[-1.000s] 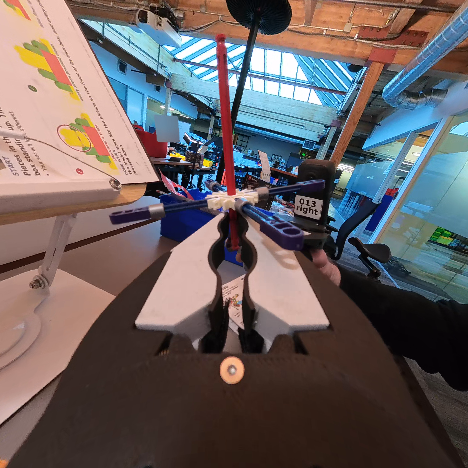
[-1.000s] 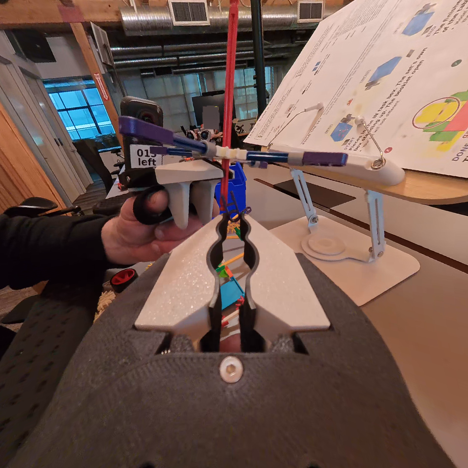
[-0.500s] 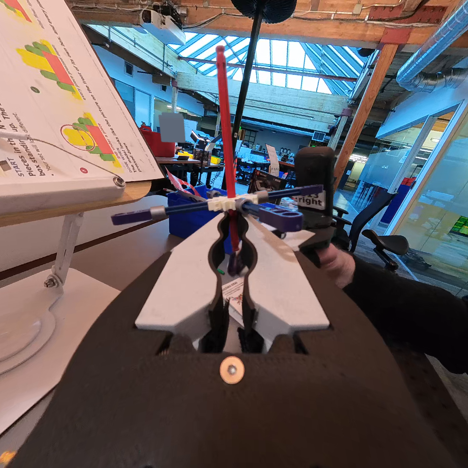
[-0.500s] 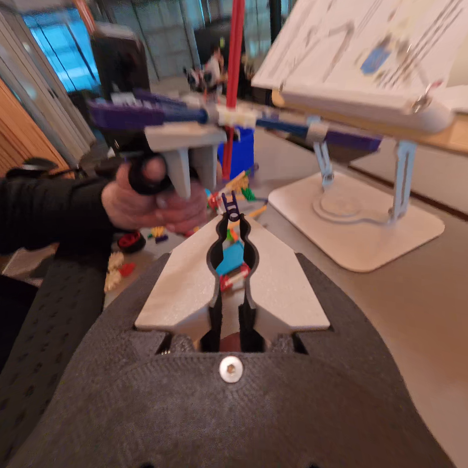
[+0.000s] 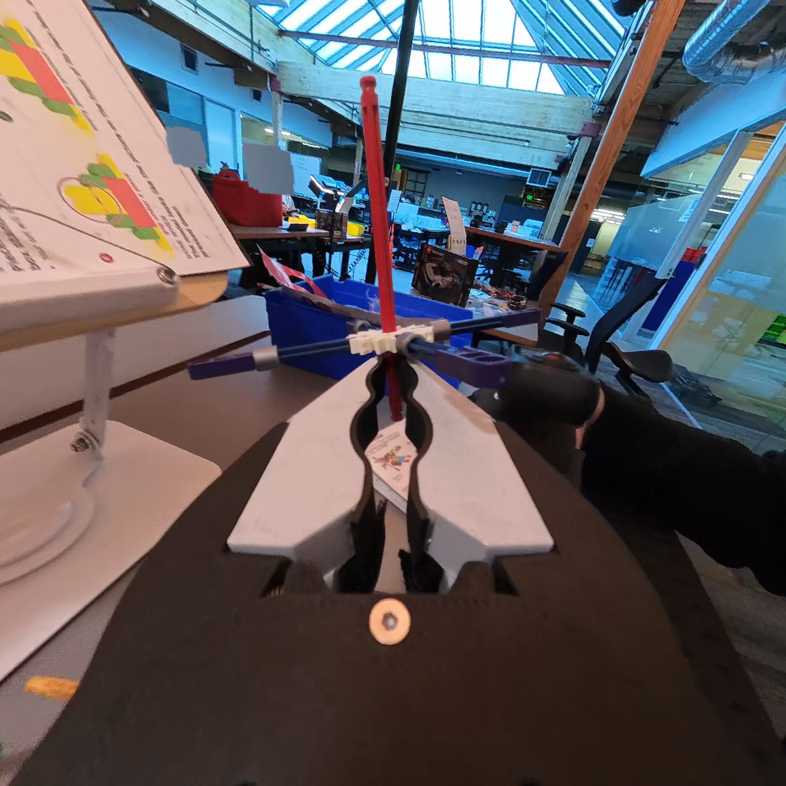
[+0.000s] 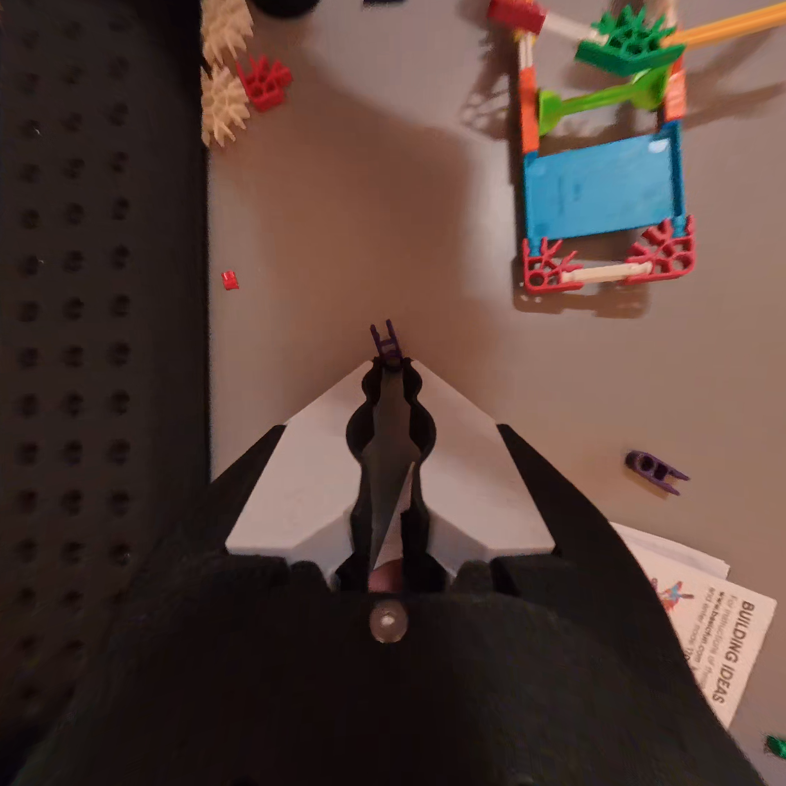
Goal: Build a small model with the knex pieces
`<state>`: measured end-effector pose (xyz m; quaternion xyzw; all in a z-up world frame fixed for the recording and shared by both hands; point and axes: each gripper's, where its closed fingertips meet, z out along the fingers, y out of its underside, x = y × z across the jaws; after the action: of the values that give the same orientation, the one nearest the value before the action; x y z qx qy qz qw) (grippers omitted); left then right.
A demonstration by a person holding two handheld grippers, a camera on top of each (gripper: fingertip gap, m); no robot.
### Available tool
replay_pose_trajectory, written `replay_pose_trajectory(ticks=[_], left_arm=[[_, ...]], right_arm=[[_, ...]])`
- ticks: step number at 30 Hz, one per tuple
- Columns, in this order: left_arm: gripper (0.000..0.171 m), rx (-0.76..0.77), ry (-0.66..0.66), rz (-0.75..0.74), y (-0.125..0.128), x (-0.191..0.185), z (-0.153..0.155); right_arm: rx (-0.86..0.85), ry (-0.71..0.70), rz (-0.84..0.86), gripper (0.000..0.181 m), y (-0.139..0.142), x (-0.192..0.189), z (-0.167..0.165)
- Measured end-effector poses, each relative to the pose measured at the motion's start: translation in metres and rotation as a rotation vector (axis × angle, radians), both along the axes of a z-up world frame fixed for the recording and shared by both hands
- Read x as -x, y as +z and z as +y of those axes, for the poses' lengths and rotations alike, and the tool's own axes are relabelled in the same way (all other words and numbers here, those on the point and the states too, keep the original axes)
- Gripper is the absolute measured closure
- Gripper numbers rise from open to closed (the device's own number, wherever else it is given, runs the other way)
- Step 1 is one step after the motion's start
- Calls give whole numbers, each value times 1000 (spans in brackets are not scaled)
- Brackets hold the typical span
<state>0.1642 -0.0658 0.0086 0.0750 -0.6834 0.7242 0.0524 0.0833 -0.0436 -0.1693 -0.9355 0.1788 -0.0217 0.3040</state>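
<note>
Left gripper (image 5: 389, 374) pinches red rod (image 5: 378, 212), upright, through white hub (image 5: 380, 340) bearing blue cross-arms; blue bin (image 5: 306, 323) behind. Right gripper (image 6: 389, 361) clamps small purple connector (image 6: 386, 342) at tips above grey table (image 6: 340, 212). Second purple connector (image 6: 653, 470) lies loose at right; blue-panelled assembly (image 6: 602, 191) beyond.

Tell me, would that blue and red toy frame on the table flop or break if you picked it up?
The toy frame is probably light: thin rods and a flat blue panel. It looks stiff, though snap-fit joints might pop apart if squeezed. Lying flat, it shouldn't roll.
</note>
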Motion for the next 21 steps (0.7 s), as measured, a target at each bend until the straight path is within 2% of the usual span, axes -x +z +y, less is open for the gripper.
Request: replay_pose_trajectory(ticks=[2,5,8,12,17,19,21], left_arm=[[168,-6,-19,17,-5,7,2],[168,5,-29,55,-8,12,10],[168,18,-34,87,-12,14,20],[168,37,-52,95,-11,20,29],[168,-48,-37,12,-23,24,26],[168,-100,-19,-1,-29,24,24],[168,-151,-50,26,-35,29,20]], right_arm=[[17,-9,-11,166,-3,1,-2],[-23,-35,-38,150,7,3,-2],[-36,-83,-124,150,22,2,-6],[-170,-242,-308,162,69,-13,-8],[-235,-263,-522,167,133,9,-9],[-162,-300,-632,163,148,8,-20],[-109,-324,-724,145,159,5,-24]])
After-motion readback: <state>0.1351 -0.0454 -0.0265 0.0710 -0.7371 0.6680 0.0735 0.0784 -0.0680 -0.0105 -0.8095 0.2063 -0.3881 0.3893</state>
